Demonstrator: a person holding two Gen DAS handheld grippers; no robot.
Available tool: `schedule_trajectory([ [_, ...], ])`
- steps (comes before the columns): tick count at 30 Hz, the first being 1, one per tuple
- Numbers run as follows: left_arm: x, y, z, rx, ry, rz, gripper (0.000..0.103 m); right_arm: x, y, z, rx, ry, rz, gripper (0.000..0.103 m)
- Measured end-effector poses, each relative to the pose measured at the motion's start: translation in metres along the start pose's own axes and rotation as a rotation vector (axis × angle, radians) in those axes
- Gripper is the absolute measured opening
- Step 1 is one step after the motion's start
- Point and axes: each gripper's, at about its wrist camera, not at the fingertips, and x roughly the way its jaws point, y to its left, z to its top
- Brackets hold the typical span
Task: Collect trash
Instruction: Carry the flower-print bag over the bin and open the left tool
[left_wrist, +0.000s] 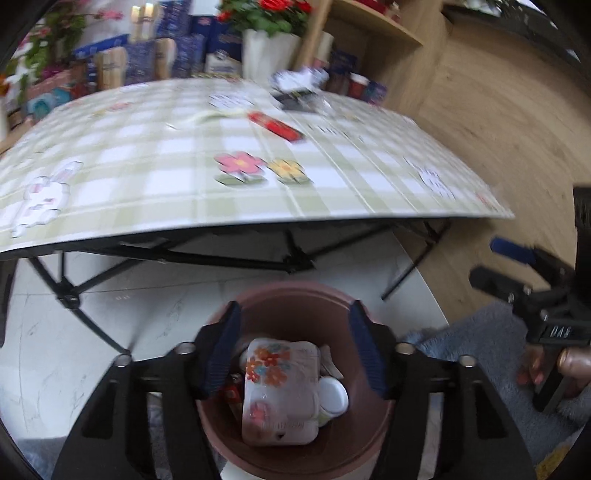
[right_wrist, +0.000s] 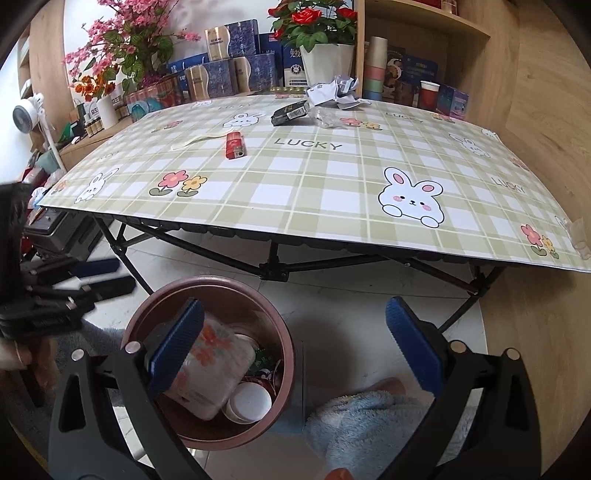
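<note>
The left gripper (left_wrist: 295, 347) hangs over the brown bin (left_wrist: 295, 454), its blue fingers (left_wrist: 221, 347) spread apart with nothing between them; the flowered packet (left_wrist: 279, 391) lies below in the bin, clear of both pads, beside a white lid (left_wrist: 332, 397). The right gripper (right_wrist: 295, 343) is just beside it, fingers (right_wrist: 177, 347) spread wide and empty, one over the bin's rim and the other over the white floor (right_wrist: 351, 295).

What is left to collect sits on the bench (right_wrist: 314, 192), up and ahead of both grippers, well apart from them. A red lighter (right_wrist: 233, 145) lies nearest, its long axis running away from the near edge, with a pale strip (right_wrist: 199, 139) just to its left. Farther back, near the far edge, are a dark wrapper (right_wrist: 290, 112), a clear crumpled wrapper (right_wrist: 327, 119) and crumpled white paper (right_wrist: 334, 92).

The lighter seems about equally reachable; the right hand is already idle, so it looks the likelier one to go. The middle of the bench is bare, giving open room to approach from above. The tighter spot is the far edge, where boxes (right_wrist: 236, 48) and a white flower pot (right_wrist: 327, 62) crowd the paper.
</note>
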Motion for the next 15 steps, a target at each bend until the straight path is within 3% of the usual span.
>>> schedule_trajectory([
  [5,-0.040,0.013,0.003,-0.046,-0.128,0.082,0.089,-0.001,-0.003,-0.001,0.013,-0.003,-0.005,0.097],
  [10,-0.065,0.022,0.001,-0.060,-0.207,0.188,0.095,-0.004,-0.007,-0.002,0.018,-0.020,-0.024,0.097],
  [15,-0.068,0.017,-0.001,-0.023,-0.215,0.219,0.096,-0.008,-0.010,-0.001,0.027,-0.040,-0.009,0.097],
])
